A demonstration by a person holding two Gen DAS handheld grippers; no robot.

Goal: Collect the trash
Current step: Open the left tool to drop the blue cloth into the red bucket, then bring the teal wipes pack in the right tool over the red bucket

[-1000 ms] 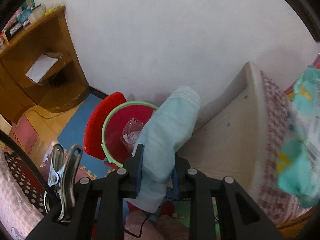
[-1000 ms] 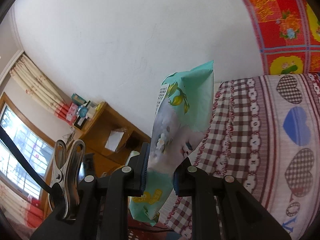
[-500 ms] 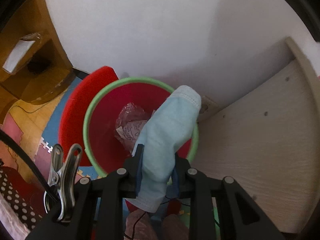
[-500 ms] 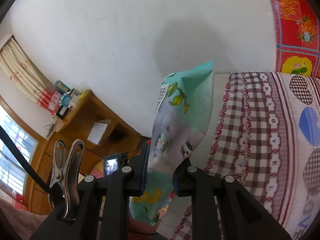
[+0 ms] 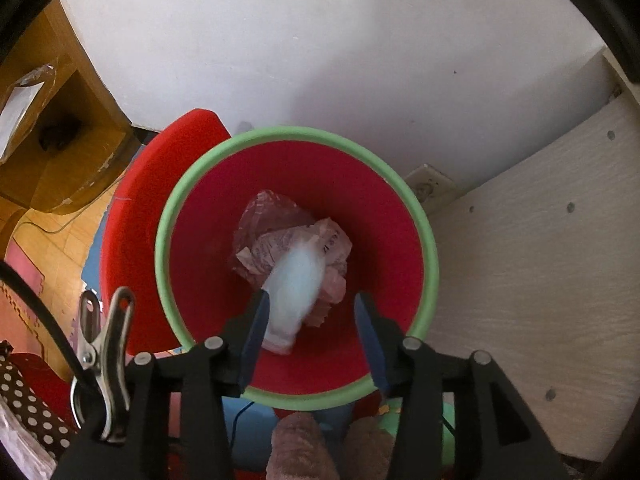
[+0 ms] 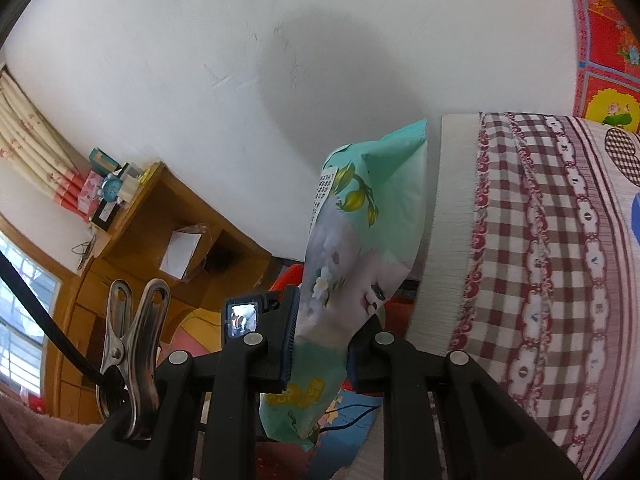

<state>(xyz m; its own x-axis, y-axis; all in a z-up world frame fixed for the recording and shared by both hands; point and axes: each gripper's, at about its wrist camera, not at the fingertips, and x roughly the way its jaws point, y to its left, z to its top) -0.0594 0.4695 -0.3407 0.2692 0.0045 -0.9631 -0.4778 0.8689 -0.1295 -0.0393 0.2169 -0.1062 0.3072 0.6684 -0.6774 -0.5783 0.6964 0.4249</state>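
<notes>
Trash bin (image 5: pixel 294 136) sits under our left gripper (image 5: pixel 310 314); jaws wide apart, empty, blurred pale mask (image 5: pixel 294 280) probably mid-drop. Right gripper (image 6: pixel 320 340) jaws clamp the wipes pack (image 6: pixel 356 248) low down: light, soft, slick film, so grip mid-body.

Bin (image 5: pixel 428 240) sits on floor between shelf unit (image 5: pixel 60 128) at 10 o'clock and bed frame panel (image 5: pixel 540 260) at 3 o'clock, wall (image 5: pixel 320 40) behind. Crumpled wrapper (image 5: pixel 280 232) lies in bin; face mask (image 5: pixel 296 284) over it, at bin centre.
</notes>
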